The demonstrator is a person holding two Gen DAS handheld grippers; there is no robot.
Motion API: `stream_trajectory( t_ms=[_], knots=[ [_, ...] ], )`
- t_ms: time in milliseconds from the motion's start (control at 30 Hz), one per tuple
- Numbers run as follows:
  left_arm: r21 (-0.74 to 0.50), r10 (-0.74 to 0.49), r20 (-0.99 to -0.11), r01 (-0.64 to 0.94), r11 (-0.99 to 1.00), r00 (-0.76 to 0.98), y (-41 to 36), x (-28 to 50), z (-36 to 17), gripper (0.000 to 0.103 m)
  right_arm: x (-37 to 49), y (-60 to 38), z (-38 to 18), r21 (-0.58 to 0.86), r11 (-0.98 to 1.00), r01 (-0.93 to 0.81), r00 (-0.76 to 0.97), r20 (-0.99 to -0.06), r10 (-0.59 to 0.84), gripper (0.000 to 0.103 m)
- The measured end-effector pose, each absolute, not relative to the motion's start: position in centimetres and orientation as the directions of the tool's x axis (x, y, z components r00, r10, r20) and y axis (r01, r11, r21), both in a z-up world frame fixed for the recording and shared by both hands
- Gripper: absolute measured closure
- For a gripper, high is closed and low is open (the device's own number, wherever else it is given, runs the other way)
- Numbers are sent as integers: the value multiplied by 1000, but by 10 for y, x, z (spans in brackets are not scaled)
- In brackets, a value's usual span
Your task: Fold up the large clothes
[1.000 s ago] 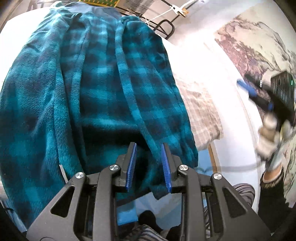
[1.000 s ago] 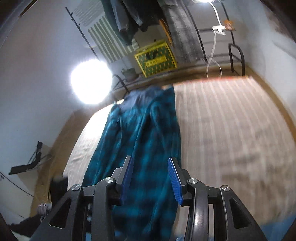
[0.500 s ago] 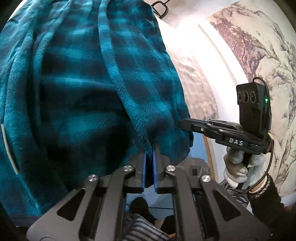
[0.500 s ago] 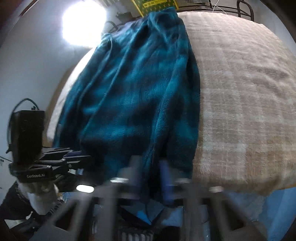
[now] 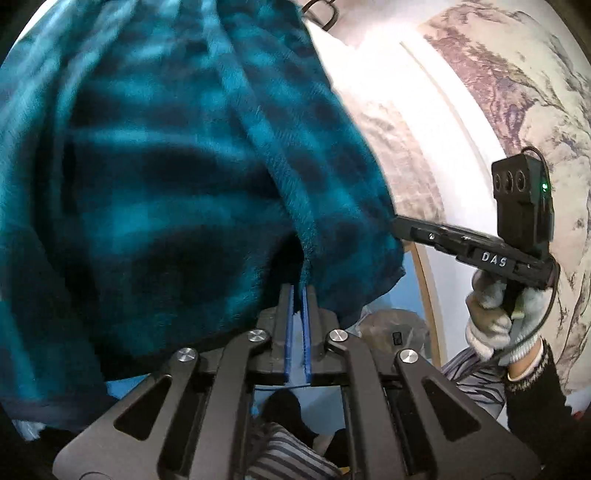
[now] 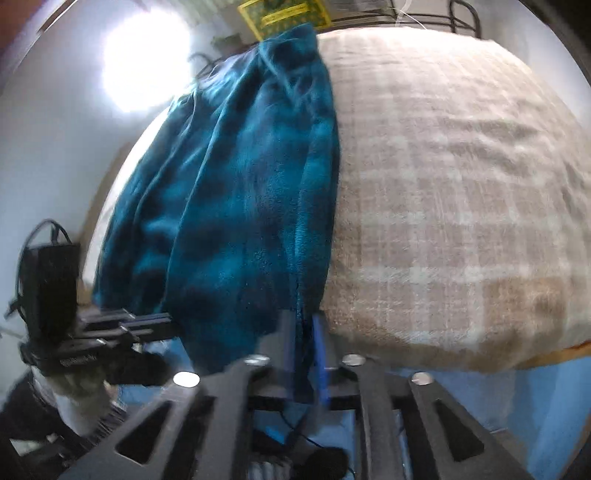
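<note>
A large teal and dark blue plaid fleece garment (image 5: 166,166) lies lengthwise on the bed, its near hem hanging over the bed's edge. My left gripper (image 5: 298,291) is shut on a raised seam at the near hem. My right gripper (image 6: 303,325) is shut on the garment's (image 6: 236,206) right-hand hem corner. The right gripper also shows in the left wrist view (image 5: 402,225), its tips buried in the garment's right edge. The left gripper shows in the right wrist view (image 6: 162,321) at the garment's lower left.
The bed is covered by a beige plaid blanket (image 6: 461,203). A wooden bed frame edge (image 6: 554,354) and blue floor lie below. A yellow crate (image 6: 284,14) and metal rack stand beyond the far end. A landscape wall picture (image 5: 517,92) is on the right.
Both grippers came down to the near hem and shut on the fleece garment; they were open above it a second ago. The hem is now pulled slightly toward me.
</note>
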State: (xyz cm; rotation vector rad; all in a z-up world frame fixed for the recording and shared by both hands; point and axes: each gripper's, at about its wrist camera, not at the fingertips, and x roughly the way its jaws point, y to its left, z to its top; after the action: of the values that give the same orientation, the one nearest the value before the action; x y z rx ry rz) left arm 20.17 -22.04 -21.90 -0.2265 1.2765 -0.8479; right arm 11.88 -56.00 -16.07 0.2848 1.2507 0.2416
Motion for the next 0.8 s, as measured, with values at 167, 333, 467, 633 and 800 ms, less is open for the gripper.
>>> stream_trajectory(
  t_ms=[167, 333, 467, 633, 800],
  knots=[
    [-552, -674, -731, 490, 675, 104, -214, 208, -174, 94, 139, -582, -115, 451, 889, -75, 476, -768, 429, 67],
    [-542, -671, -722, 464, 701, 170, -206, 263, -146, 77, 207, -605, -103, 500, 866, -12, 605, -686, 404, 47],
    [-581, -686, -702, 402, 708, 193, -205, 313, -146, 77, 273, -607, -112, 504, 864, 9, 627, -676, 388, 44],
    [-619, -692, -707, 343, 706, 149, -218, 343, -175, 77, 338, -619, -150, 618, 785, 41, 637, -621, 456, 37],
    [-569, -627, -773, 330, 753, 98, -238, 358, -213, 77, 383, -610, -180, 682, 731, -24, 598, -576, 557, 31]
  ],
)
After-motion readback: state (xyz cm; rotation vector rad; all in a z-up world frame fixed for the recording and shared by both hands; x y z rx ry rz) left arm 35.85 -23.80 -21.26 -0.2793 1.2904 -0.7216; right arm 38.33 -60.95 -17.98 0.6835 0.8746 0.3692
